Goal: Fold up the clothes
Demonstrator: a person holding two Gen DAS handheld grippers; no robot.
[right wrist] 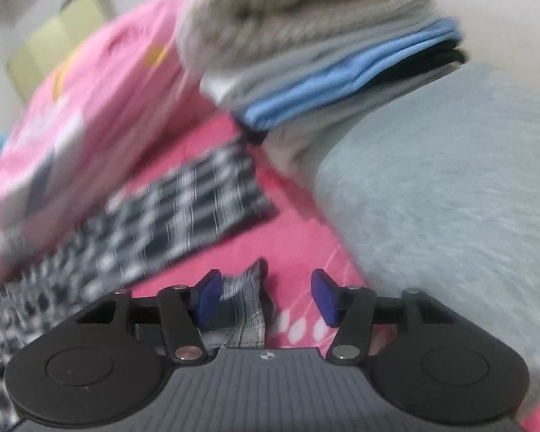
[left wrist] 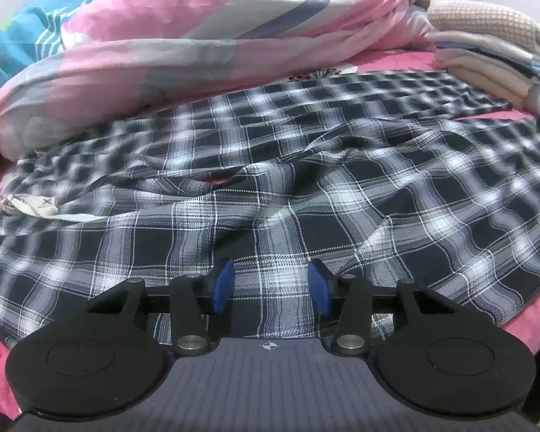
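Plaid garment (left wrist: pixel 306 180) sprawls across pink bed sheet (right wrist: pixel 270 237) beside quilt (left wrist: pixel 198 46).

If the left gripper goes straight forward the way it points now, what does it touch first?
Most likely the plaid garment: the left gripper is open just above it, and rumpled folds rise straight ahead. The pink quilt lies behind; depth is uncertain.

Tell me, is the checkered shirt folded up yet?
Not yet. The checkered shirt lies spread out and rumpled across the pink bed, unlike the folded stack behind it.
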